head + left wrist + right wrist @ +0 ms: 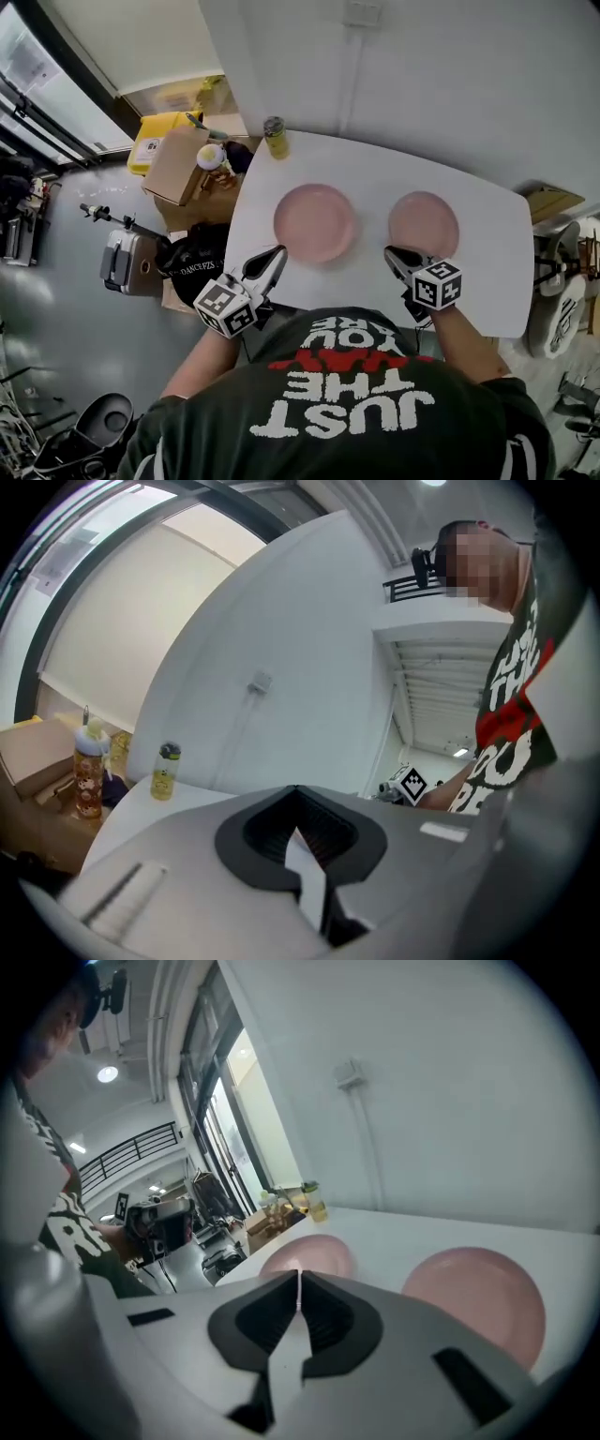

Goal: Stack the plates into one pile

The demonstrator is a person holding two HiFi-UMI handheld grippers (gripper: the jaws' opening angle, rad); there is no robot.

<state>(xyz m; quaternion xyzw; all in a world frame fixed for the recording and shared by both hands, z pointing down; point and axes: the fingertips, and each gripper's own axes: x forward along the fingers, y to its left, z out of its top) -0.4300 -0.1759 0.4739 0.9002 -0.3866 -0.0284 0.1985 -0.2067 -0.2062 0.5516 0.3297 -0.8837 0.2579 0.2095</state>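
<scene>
Head view, nearest to me: my dark shirt (pixel 347 412) carries white print, upside down from this angle, reading "JUST THE". Above a red scrawl it reads "YOU ARE". Just past the shirt I hold my left gripper (pixel 274 255) and my right gripper (pixel 394 253) over the near edge of the white counter (pixel 375 164). Each cube shows black-and-white square markers.

Left gripper view shows my left jaws pressed together with nothing between them. Right gripper view shows my right jaws closed tip to tip, also empty.

Beside the counter's left edge sits a black bag (pixel 202 265) with white lettering that begins "DANCE"; the rest is too small to read.

Beyond my jaw tips two pink plates lie flat on the counter, side by side and apart, not stacked. The left plate (pixel 315 222) is ahead of my left jaws, and the right plate (pixel 424 225) is just past my right jaws.

Farthest off, at the counter's far left corner, stands a yellow bottle (pixel 276 138) whose label I cannot read.
</scene>
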